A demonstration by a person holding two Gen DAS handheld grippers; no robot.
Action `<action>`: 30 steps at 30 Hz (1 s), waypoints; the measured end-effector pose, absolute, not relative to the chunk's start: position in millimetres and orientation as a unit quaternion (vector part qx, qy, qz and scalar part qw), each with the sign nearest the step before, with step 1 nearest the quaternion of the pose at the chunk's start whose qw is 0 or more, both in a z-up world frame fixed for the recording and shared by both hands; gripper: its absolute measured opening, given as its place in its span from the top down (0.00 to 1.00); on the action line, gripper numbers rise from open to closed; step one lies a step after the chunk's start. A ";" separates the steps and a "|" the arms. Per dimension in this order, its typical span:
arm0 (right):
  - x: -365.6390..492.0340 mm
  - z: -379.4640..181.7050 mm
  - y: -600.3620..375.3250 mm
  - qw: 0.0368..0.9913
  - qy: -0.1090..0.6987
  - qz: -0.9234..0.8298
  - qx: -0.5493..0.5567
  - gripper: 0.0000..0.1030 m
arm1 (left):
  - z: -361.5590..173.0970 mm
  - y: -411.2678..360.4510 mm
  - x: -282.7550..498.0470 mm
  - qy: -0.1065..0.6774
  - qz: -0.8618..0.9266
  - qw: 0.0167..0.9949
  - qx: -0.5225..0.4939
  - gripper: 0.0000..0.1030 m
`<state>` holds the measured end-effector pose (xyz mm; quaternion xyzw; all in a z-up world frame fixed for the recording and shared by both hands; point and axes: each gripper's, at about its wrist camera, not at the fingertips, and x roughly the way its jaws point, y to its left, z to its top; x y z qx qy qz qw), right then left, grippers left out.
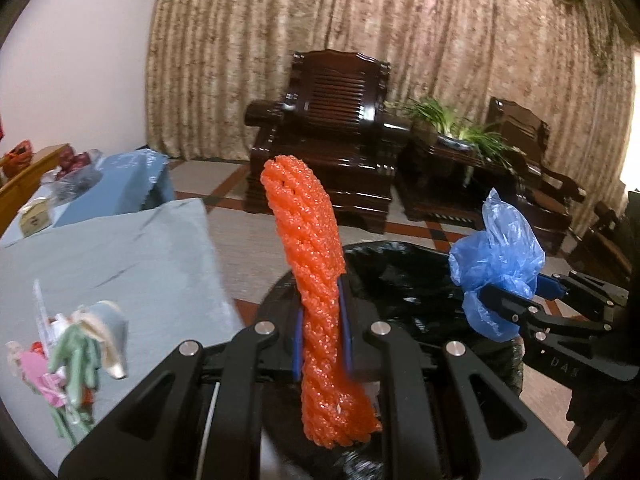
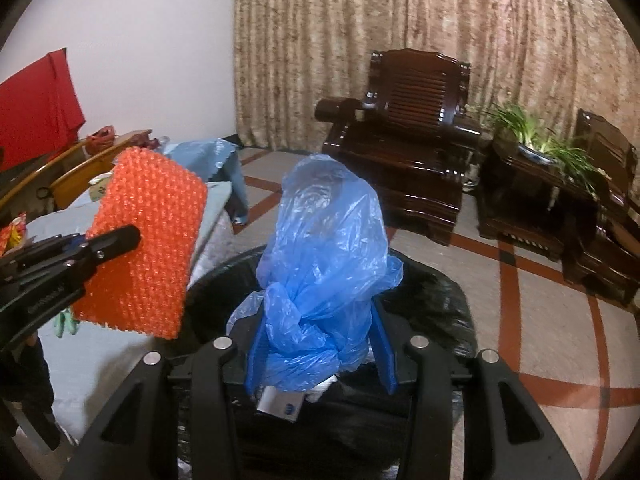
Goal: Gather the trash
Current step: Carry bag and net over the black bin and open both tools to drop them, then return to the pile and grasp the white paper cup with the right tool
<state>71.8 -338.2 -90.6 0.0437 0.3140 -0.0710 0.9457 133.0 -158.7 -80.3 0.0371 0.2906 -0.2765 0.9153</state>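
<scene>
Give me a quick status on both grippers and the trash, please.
Left gripper shut on orange foam net. Right gripper shut on blue plastic bag. Both over black-lined bin. Nothing in the way.

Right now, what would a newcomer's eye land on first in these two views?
The orange foam net, clamped upright in the left gripper, and the crumpled blue plastic bag in the right gripper. Both are held over the black-lined trash bin; a dark wooden armchair stands behind.
</scene>
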 end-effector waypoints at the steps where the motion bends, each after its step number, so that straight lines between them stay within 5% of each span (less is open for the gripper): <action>1: 69.4 -92.6 -341.5 0.945 0.315 -0.073 0.044 0.57 | -83.3 -164.5 134.6 0.293 -0.280 0.913 0.039 0.87; 12: 71.5 -113.6 -360.5 0.936 0.337 -0.086 0.053 0.53 | -106.9 -195.4 149.5 0.311 -0.306 0.899 0.046 0.84; 16: 71.1 -117.8 -365.4 0.933 0.343 -0.096 0.056 0.34 | -109.7 -189.0 151.9 0.315 -0.314 0.895 0.038 0.53; 25: 64.0 -110.6 -360.5 0.939 0.322 -0.110 0.045 0.06 | -100.3 -149.5 145.5 0.300 -0.269 0.914 0.034 0.16; 30: 65.5 -101.6 -342.6 0.945 0.312 -0.088 0.046 0.06 | -94.7 -110.9 139.5 0.308 -0.224 0.924 0.016 0.11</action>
